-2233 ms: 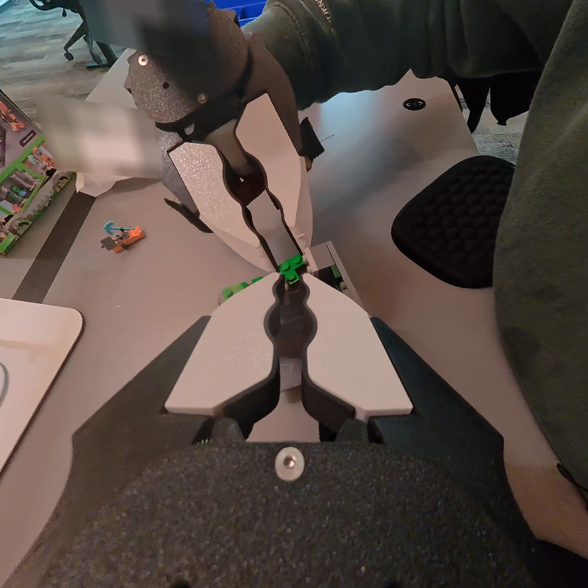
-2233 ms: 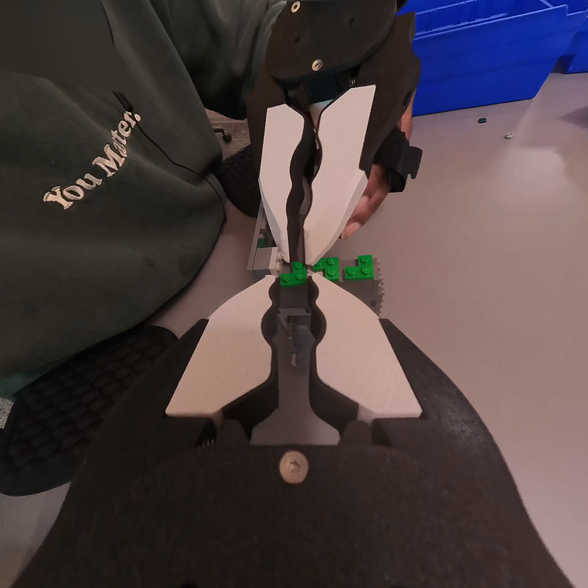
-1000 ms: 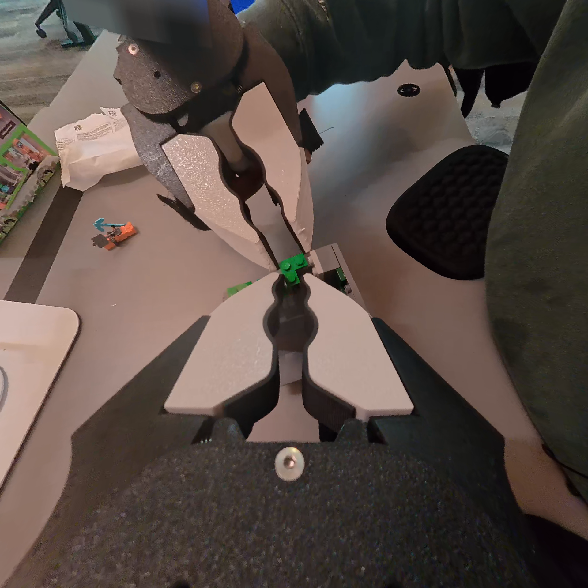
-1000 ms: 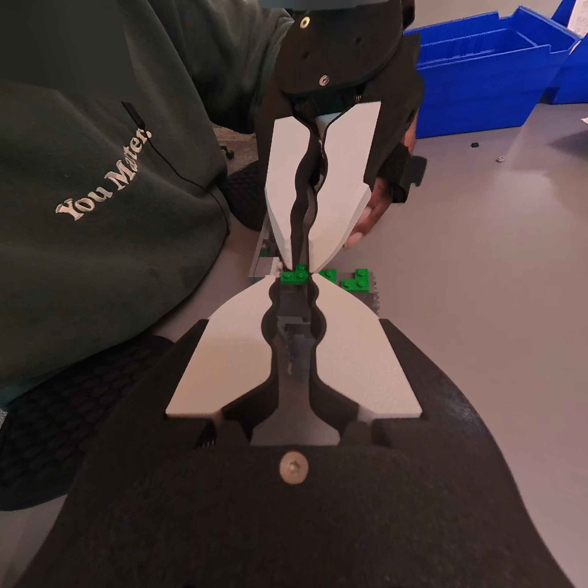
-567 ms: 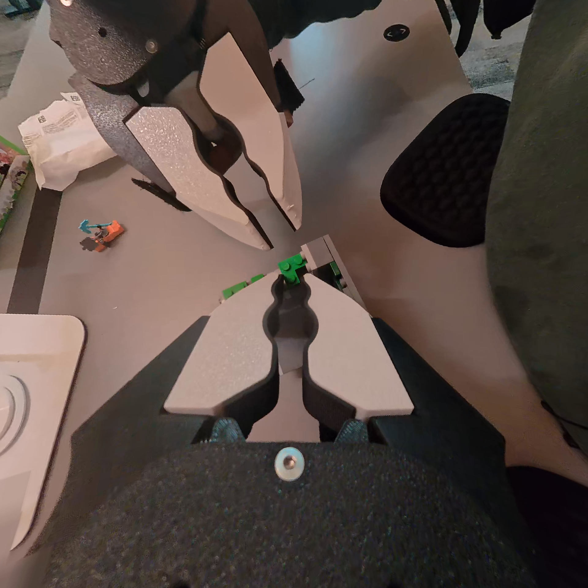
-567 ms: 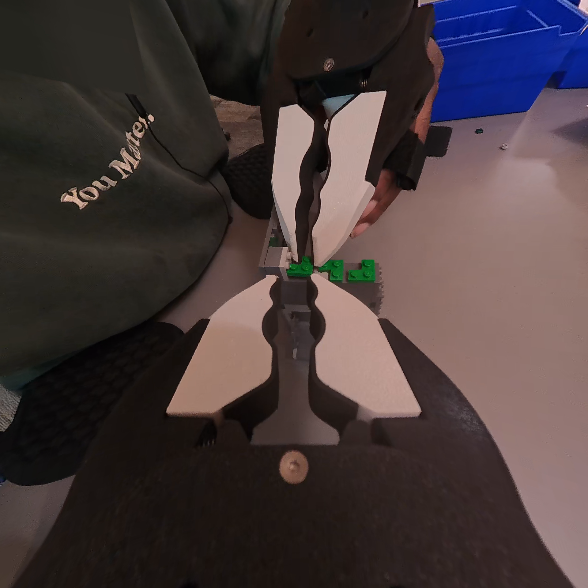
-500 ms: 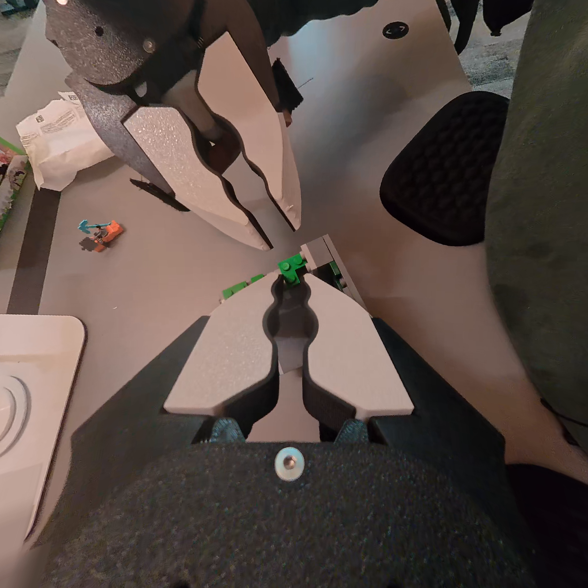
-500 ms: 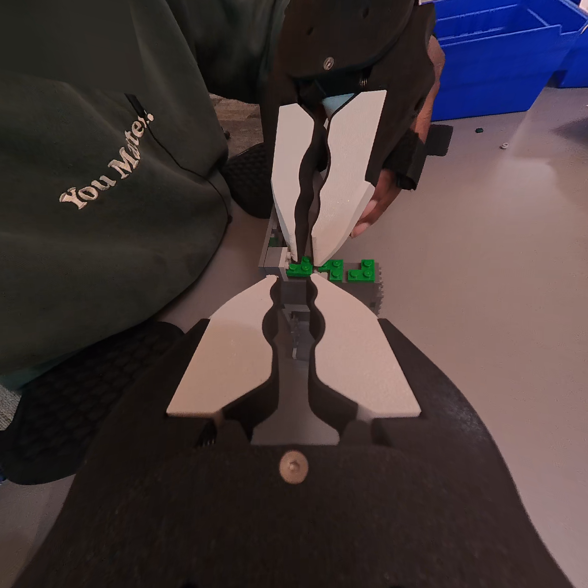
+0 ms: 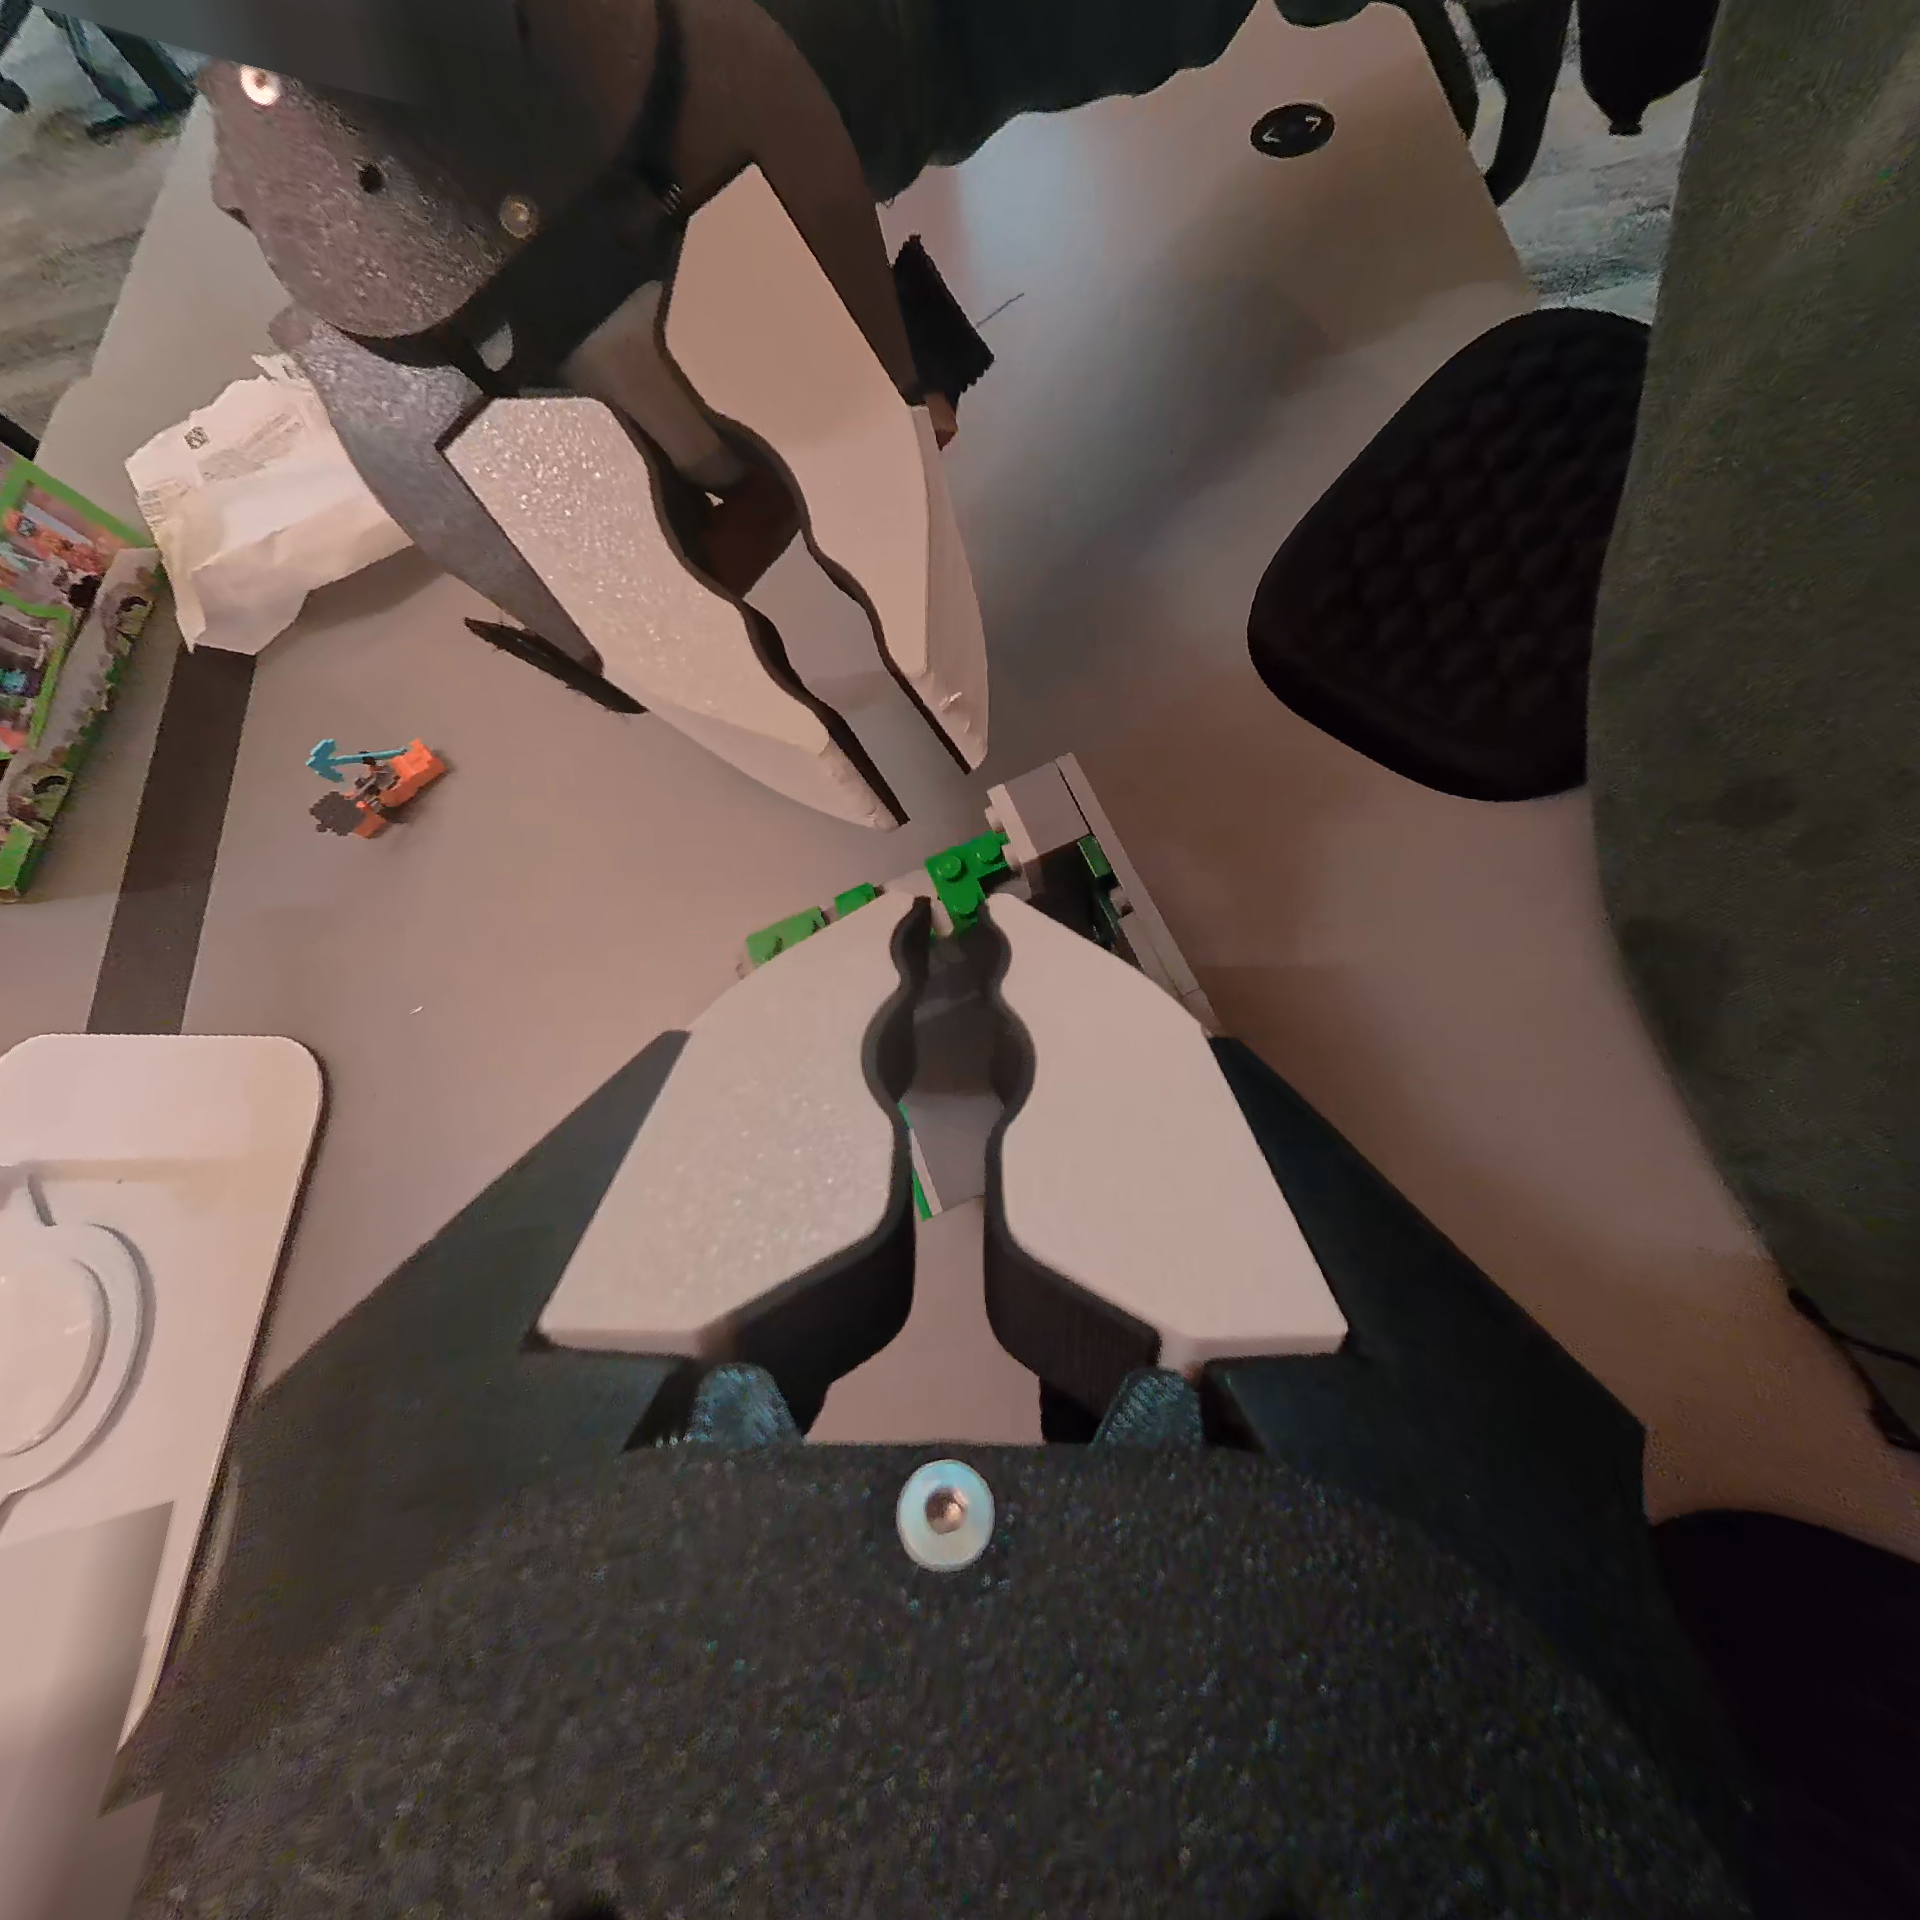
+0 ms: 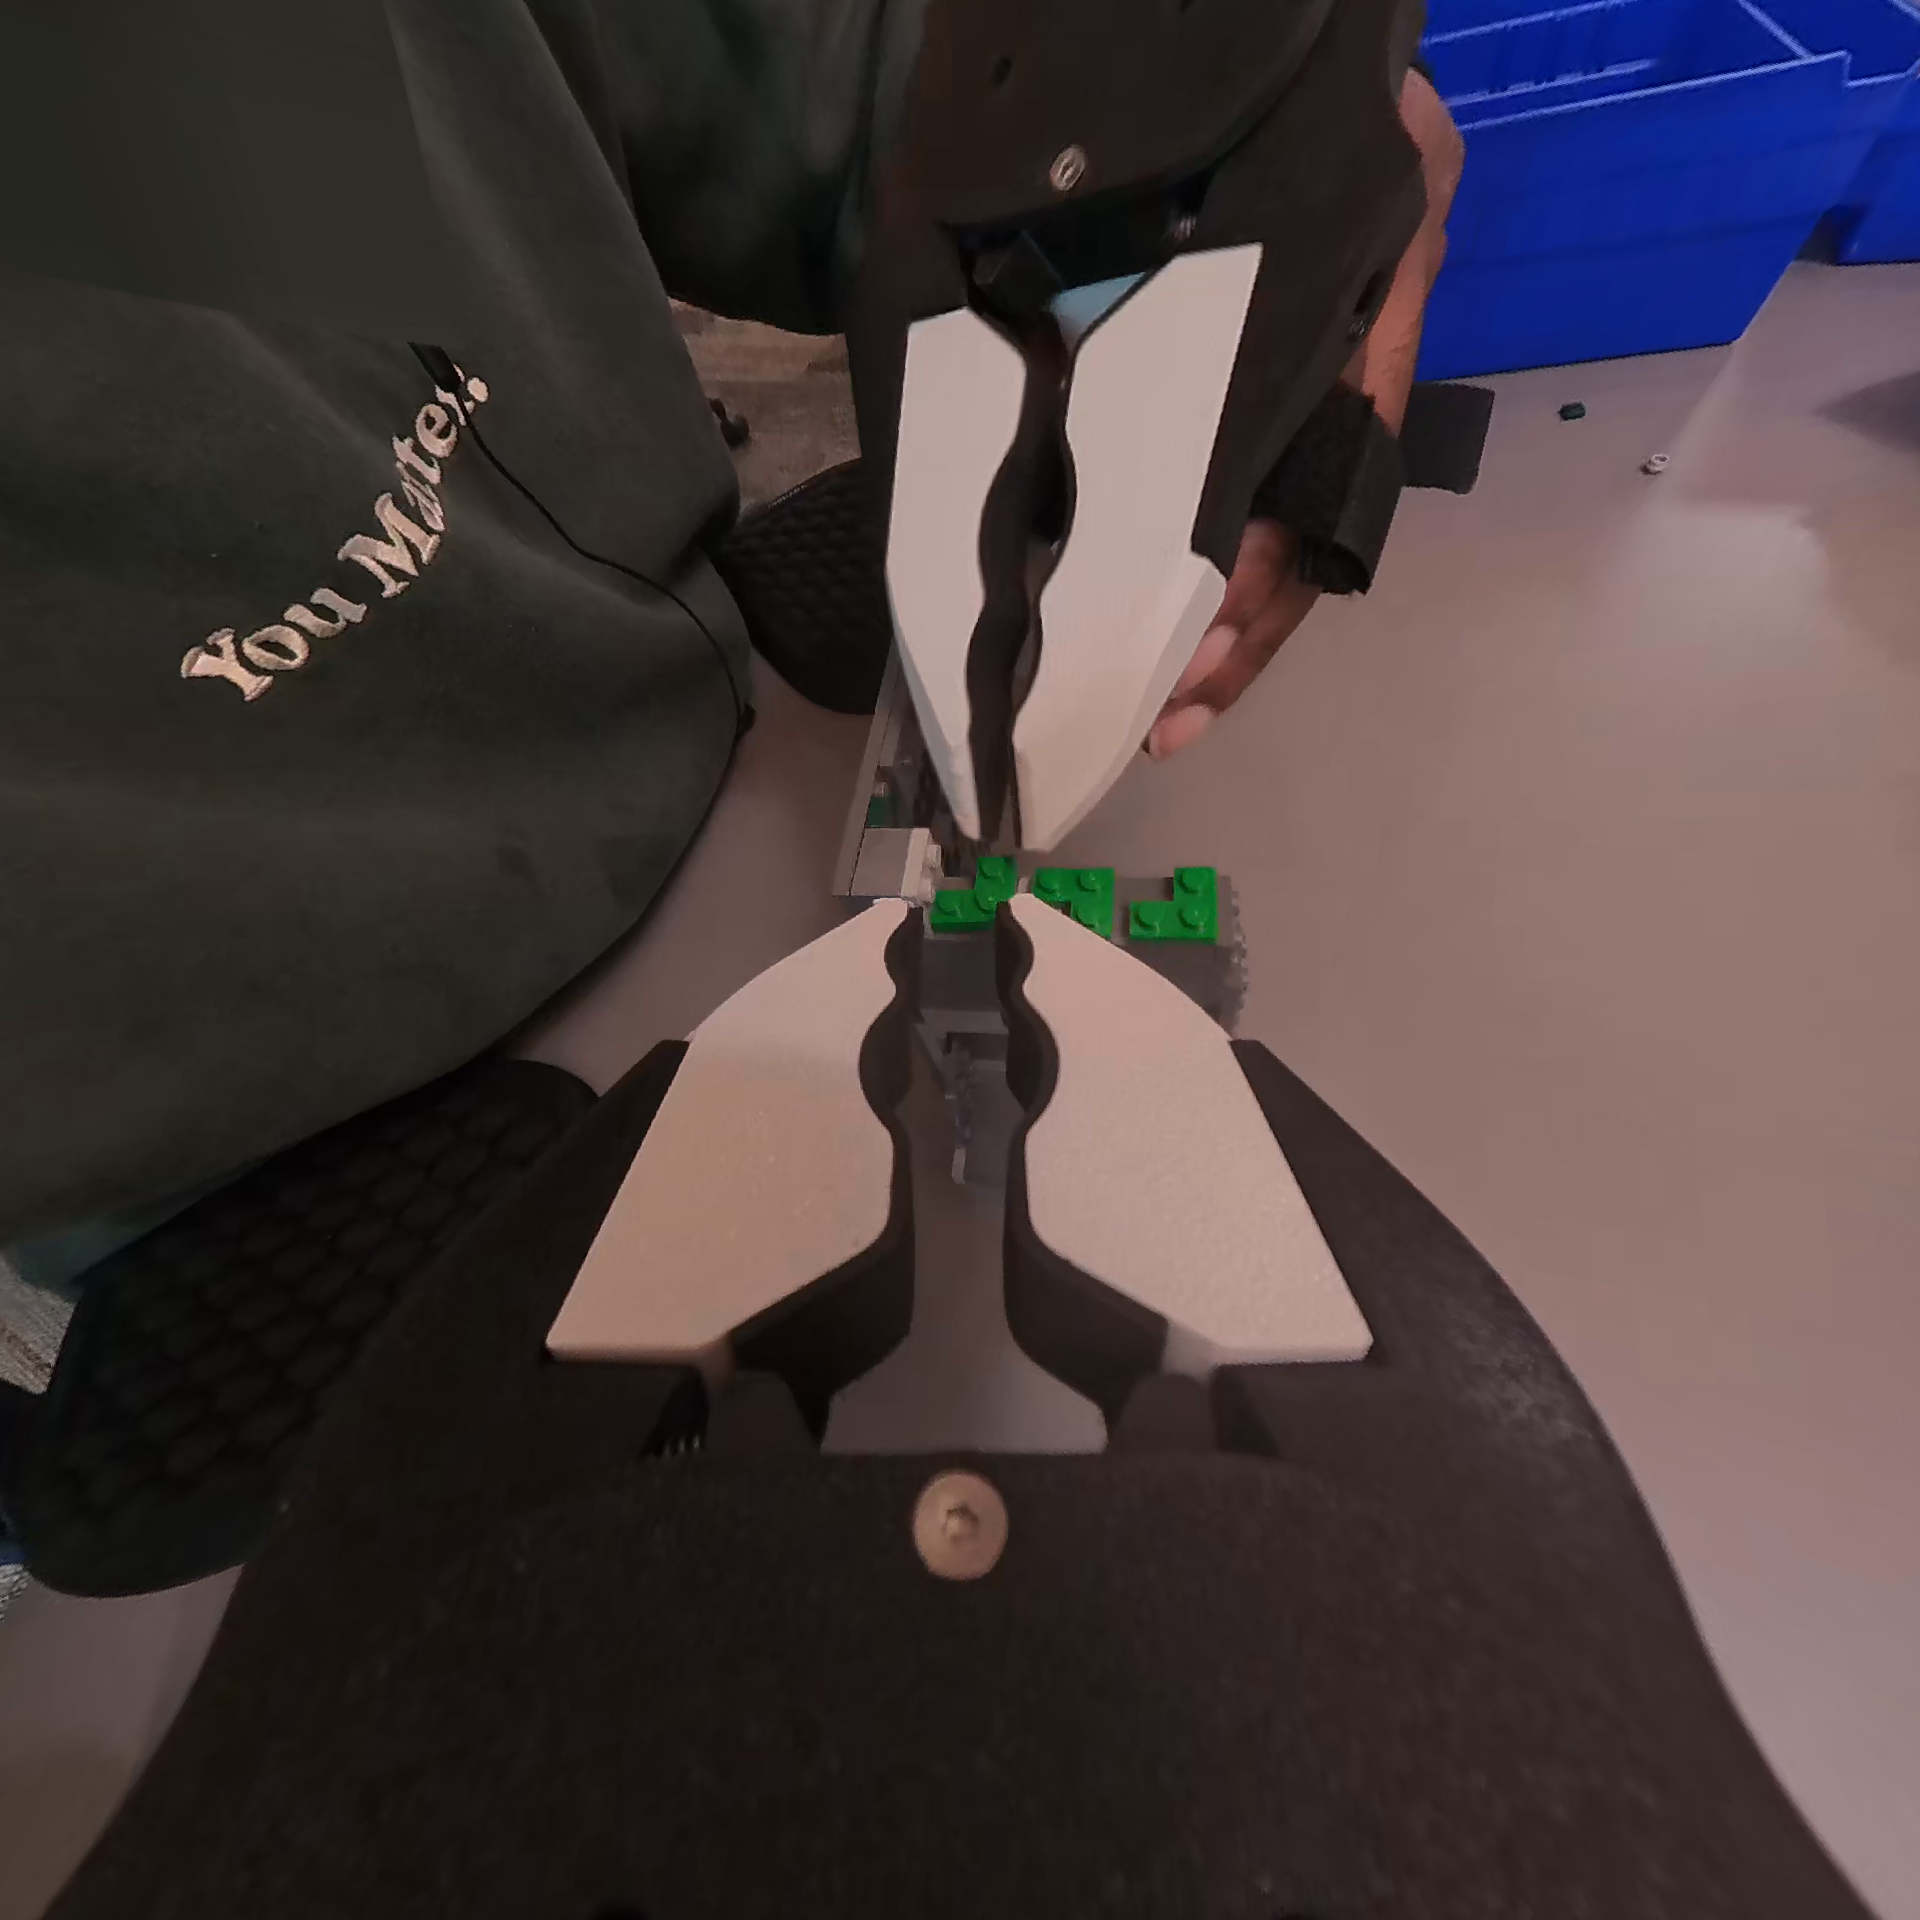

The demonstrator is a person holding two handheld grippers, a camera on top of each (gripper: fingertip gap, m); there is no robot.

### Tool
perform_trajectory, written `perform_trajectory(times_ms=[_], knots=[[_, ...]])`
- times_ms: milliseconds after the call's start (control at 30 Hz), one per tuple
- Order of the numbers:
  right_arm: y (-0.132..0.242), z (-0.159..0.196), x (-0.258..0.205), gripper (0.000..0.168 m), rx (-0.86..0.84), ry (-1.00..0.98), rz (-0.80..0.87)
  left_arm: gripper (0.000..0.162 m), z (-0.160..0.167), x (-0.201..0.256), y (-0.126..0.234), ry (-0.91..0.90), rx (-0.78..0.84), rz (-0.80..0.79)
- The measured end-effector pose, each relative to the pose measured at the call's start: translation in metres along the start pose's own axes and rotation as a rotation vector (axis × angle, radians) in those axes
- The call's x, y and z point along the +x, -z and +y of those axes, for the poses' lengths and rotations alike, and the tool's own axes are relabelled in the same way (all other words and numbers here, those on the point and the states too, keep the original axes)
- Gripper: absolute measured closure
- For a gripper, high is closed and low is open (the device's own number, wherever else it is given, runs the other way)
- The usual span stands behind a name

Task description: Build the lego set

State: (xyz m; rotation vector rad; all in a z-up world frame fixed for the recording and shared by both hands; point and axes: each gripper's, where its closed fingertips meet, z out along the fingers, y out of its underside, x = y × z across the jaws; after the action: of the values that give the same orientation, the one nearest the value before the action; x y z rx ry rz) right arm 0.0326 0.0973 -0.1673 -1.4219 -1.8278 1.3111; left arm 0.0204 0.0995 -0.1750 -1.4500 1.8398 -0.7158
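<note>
Hovering over a grey Lego build point(image 10: 1049, 997) on the table point(image 10: 1558, 935), the right tongs point(image 10: 951, 920) are slightly apart and grip nothing. The left tongs point(image 9: 951, 912) stand opposite, tips nearly together beside a green corner plate point(image 9: 966, 864) on the build; whether they pinch it is unclear. Two more green plates point(image 10: 1174, 906) sit alongside. Blue bins point(image 10: 1662, 156) stand behind.
</note>
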Motion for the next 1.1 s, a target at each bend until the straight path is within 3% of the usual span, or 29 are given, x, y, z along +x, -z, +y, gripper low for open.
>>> perform_trajectory(times_ms=[900, 1100], knots=[[-0.004, -0.006, 0.004, 0.159, -0.036, -0.012, -0.002, 0.159, -0.001, 0.0, -0.002, -0.001, 0.026, -0.014], [-0.009, 0.001, 0.007, 0.163, -0.14, -0.005, 0.023, 0.162, -0.009, -0.005, 0.01, 0.063, 0.109, -0.074]])
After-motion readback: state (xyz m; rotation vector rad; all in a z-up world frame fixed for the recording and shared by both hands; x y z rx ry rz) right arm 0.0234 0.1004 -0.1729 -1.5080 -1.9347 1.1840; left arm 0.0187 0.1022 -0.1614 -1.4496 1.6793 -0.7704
